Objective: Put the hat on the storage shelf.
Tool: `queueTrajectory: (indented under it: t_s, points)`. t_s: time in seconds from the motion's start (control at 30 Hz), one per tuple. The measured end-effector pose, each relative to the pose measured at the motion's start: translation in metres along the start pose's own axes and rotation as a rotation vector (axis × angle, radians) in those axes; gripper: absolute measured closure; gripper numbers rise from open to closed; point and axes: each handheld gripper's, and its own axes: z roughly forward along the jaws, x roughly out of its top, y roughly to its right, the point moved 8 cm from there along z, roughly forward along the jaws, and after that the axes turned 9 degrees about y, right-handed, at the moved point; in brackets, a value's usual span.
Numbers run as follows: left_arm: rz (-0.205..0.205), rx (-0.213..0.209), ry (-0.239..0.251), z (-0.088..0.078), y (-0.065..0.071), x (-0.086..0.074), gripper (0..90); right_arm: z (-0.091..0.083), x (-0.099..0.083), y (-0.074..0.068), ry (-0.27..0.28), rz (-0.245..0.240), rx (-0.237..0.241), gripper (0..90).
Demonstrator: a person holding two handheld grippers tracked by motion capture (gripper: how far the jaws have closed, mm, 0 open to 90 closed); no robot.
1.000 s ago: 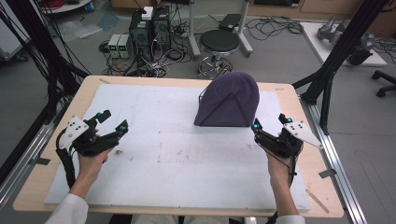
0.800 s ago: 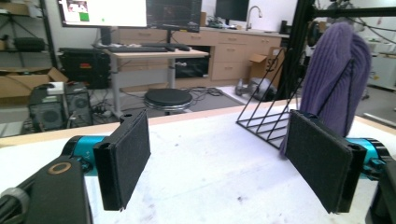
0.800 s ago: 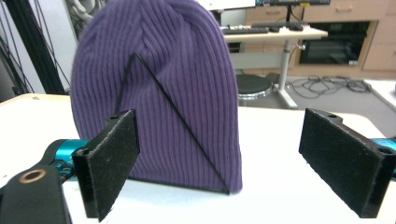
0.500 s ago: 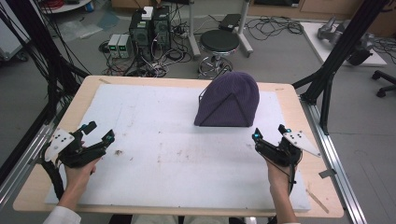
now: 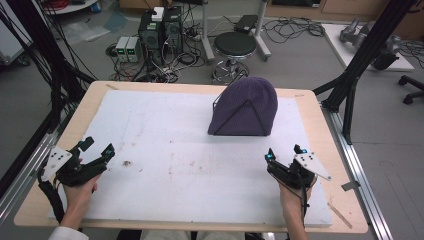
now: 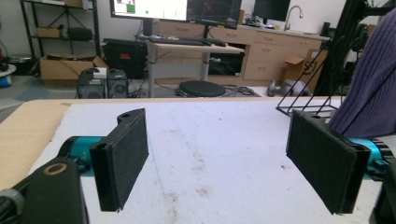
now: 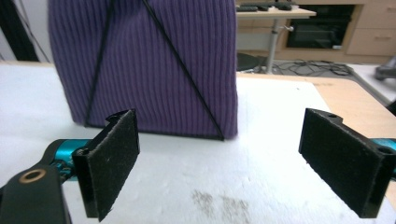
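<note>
A purple knit beanie sits pulled over a black wire stand at the back right of the white mat. My left gripper rests low at the mat's left edge, open, with nothing between its pads. My right gripper is near the front right, open and empty, pointing at the beanie a short way ahead. In the left gripper view the beanie and the wire stand's base lie at the far right.
The wooden table rims the mat. Black frame posts stand at the table's right and left sides. A round stool and computer boxes stand on the floor behind the table.
Both hands have drawn back toward the front edge and sunk lower. The left gripper moved left and down; the right moved down. Jaws stay open. The beanie has not moved.
</note>
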Motion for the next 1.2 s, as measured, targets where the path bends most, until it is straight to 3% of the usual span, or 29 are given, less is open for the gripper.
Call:
queueTrajectory:
  t_s: [0.23, 0.47, 0.7, 0.97, 1.1, 1.2]
  points:
    - [-0.033, -0.004, -0.032, 0.0, 0.0, -0.007, 21.4, -0.005, -0.009, -0.004, 0.01, -0.041, -0.032, 11.6]
    - [-0.021, -0.01, -0.046, 0.0, 0.001, -0.01, 21.7, -0.005, -0.009, -0.012, 0.033, -0.087, -0.003, 11.6]
    - [-0.07, 0.006, -0.039, -0.001, -0.004, -0.01, 22.1, -0.007, -0.009, -0.008, 0.035, -0.055, -0.022, 11.6]
    - [-0.067, 0.001, -0.046, 0.0, -0.002, -0.012, 22.5, -0.008, -0.011, -0.003, 0.03, -0.01, -0.035, 11.5]
    - [-0.123, -0.007, -0.036, 0.001, -0.002, -0.011, 22.5, -0.007, -0.013, -0.004, 0.019, -0.004, -0.025, 11.6]
    - [-0.121, -0.006, -0.038, 0.001, -0.003, -0.012, 22.5, -0.006, -0.013, -0.004, 0.017, 0.002, -0.024, 11.6]
